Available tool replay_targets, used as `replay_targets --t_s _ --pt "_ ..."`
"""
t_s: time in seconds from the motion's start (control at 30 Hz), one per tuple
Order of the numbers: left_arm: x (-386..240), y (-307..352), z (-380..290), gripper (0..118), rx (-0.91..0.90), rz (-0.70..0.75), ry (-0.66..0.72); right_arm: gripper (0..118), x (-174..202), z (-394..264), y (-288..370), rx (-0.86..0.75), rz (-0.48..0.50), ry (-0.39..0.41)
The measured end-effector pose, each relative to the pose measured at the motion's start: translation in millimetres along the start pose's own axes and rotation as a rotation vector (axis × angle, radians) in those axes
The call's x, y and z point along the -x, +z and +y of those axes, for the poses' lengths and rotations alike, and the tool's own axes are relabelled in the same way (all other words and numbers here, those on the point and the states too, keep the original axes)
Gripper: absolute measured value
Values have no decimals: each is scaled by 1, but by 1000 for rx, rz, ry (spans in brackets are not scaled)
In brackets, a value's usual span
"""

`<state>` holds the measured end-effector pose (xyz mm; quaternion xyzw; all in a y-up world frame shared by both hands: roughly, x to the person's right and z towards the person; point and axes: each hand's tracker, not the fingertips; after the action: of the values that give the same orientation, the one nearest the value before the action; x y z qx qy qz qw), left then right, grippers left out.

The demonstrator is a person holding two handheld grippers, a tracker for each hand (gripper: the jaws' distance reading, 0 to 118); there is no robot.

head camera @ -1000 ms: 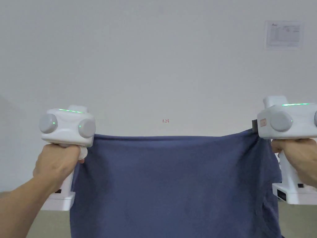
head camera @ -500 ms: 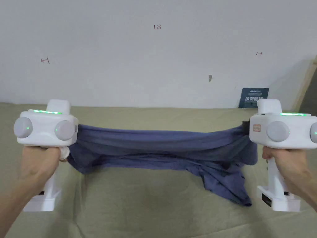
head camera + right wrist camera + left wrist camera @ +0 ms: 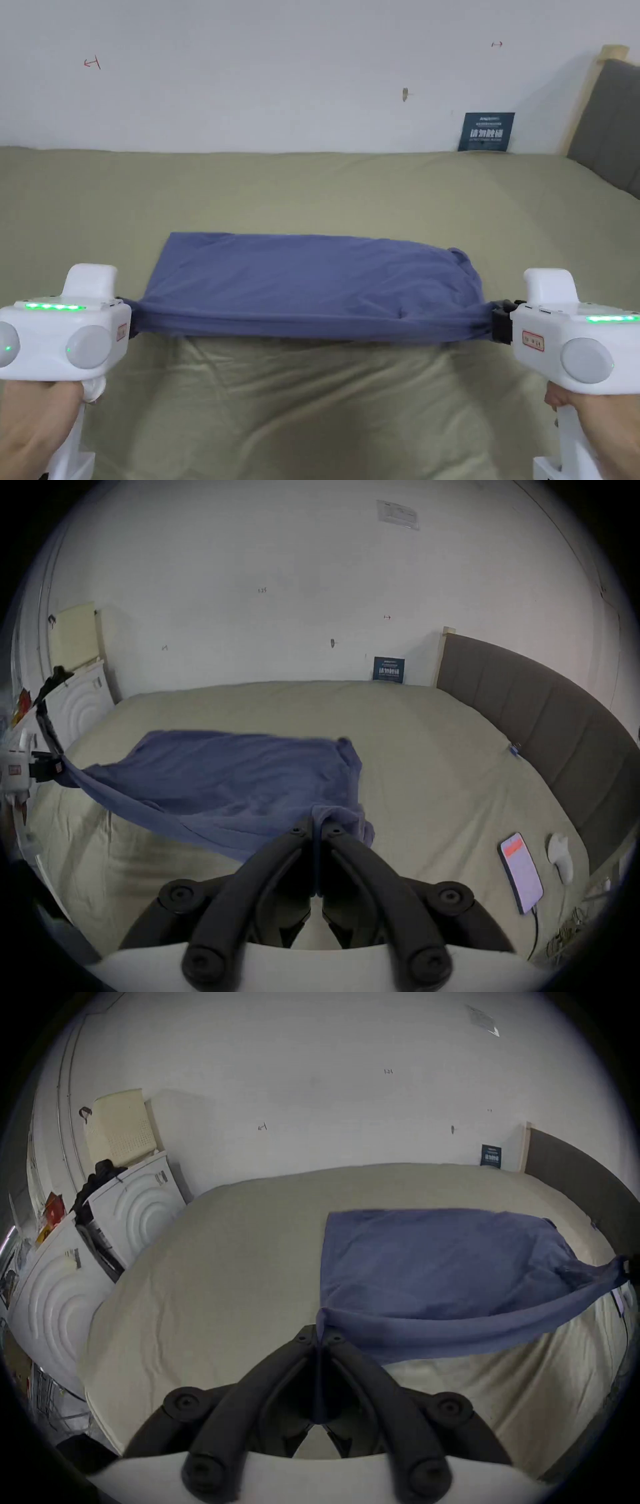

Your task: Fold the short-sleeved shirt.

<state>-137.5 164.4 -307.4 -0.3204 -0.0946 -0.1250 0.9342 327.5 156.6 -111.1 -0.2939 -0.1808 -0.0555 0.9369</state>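
The blue shirt (image 3: 312, 281) lies spread on the olive bed (image 3: 325, 187), its near edge stretched taut between the two grippers. The left gripper (image 3: 320, 1333) and the right gripper (image 3: 317, 824) each have their jaws clamped on a bunched corner (cloth pinched right at the tips).

In the head view the bed (image 3: 325, 406) lies bare across the lower middle of the frame, below the shirt (image 3: 312, 284) stretched taut between the two grippers; bare sheet also runs along the upper band; in the right gripper view a phone (image 3: 520, 871) and a small white object (image 3: 560, 856) occupy the lower right, just beside the dark headboard (image 3: 540, 722).
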Motion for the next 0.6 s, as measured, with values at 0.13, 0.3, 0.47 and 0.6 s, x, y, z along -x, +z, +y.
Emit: replay_targets --t_s 0.13,0.3,0.47,0.6 --pt "10 36 -38 1 14 -41 34 4 -5 -39 36 28 16 -11" --pt "15 71 -78 1 32 -72 12 4 -9 -83 69 48 21 -14" --pt "24 88 -106 1 53 -86 27 4 -15 -112 88 78 28 -40" --pt "26 86 -122 1 85 -100 53 4 -14 -127 88 108 33 -39"
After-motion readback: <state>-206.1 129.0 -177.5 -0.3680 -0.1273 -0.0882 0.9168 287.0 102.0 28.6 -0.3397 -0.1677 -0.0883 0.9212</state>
